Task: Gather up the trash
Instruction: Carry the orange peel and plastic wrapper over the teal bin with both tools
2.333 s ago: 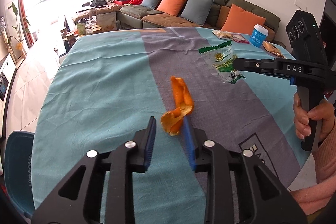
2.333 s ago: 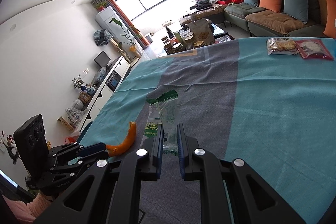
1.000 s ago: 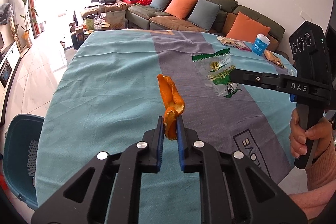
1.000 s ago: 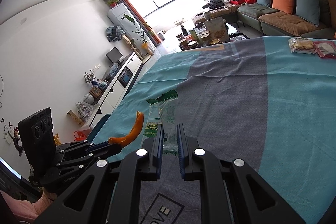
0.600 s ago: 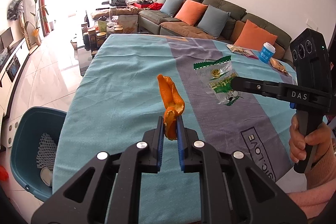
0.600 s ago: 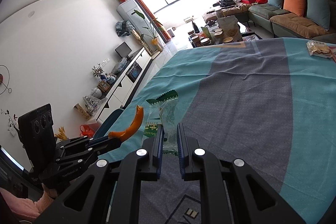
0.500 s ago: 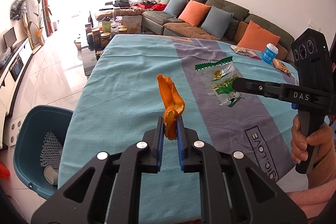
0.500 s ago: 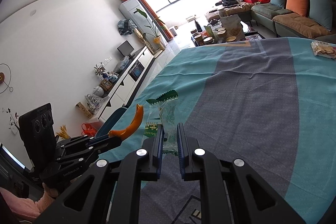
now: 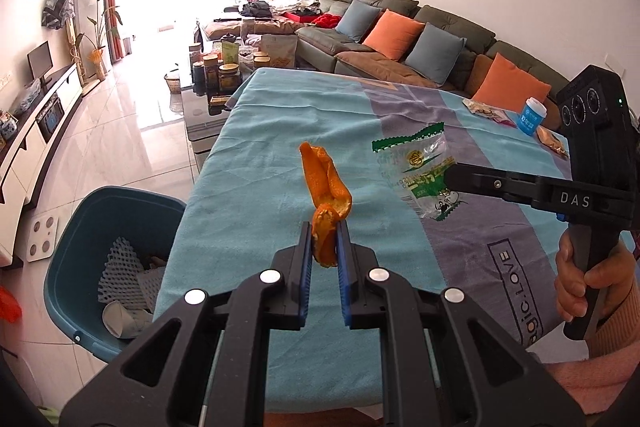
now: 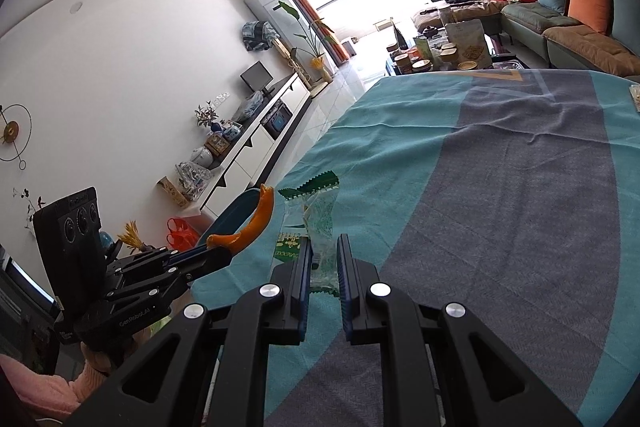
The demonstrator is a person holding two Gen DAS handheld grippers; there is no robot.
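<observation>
The orange peel [image 9: 326, 195], a curled, waxy strip with a pithy inner face, stands upright between the blue pads of the left gripper [image 9: 323, 247], whose jaws are clamped on its lower end. It hangs in the air above the left part of the table [image 9: 256, 163], close to the left edge. The wrapper [image 9: 420, 169], a crinkled clear plastic bag with green print and a zigzag-cut top, is pinched at one side by the right gripper [image 10: 323, 259], jaws closed on it, and is lifted off the cloth over the grey middle stripe.

The left gripper points forward and downward. The right gripper reaches in from the right edge, held by a hand [image 9: 580, 287] wrapped round its black grip, with a pink knitted sleeve [image 9: 608, 359] behind it.

The table wears a woven cloth [image 10: 500, 227], teal at the sides and grey in the middle, mostly bare. Beyond the left edge a teal bin [image 9: 100, 227] stands on the tiled floor, already holding white foam netting and paper. Near the far right corner lie a blue cup [image 9: 532, 115] and some snack packets [image 9: 486, 111].
</observation>
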